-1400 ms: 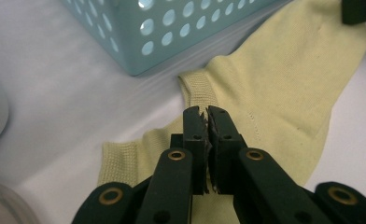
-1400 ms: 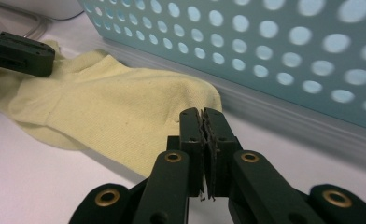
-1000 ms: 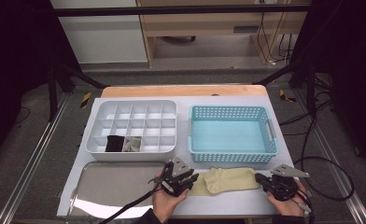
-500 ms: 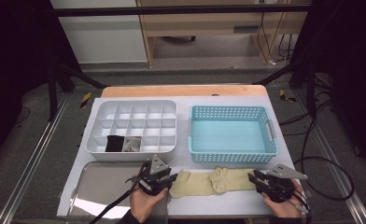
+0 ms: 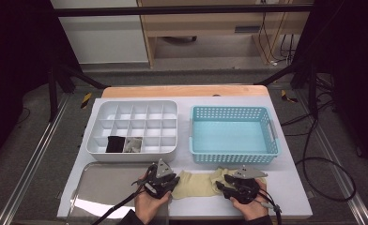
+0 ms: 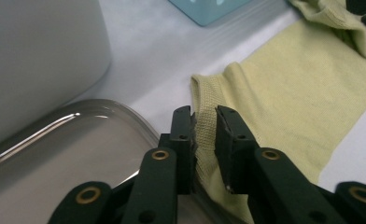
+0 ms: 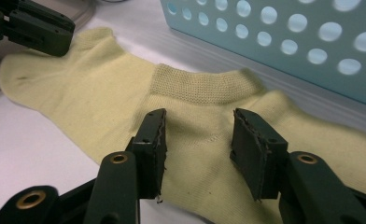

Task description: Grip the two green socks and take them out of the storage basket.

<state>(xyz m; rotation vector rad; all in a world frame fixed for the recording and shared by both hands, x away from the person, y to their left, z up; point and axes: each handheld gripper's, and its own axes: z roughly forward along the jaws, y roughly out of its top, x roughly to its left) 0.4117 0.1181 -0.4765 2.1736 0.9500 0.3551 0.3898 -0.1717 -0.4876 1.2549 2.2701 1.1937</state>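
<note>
Left hand-held gripper (image 6: 204, 135) pinching sock (image 6: 302, 93)

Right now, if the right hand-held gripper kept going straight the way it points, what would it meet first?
Probably the yellow sock lying under its open jaws, at the knitted cuff. Beyond that stands the blue basket's wall. Depth is hard to judge.

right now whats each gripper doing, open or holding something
Left gripper: jaws have just been closing, now clamped on the edge of the pale yellow knitted sock.
Right gripper: jaws have just been opening, now open over the sock, gripping nothing.
</note>
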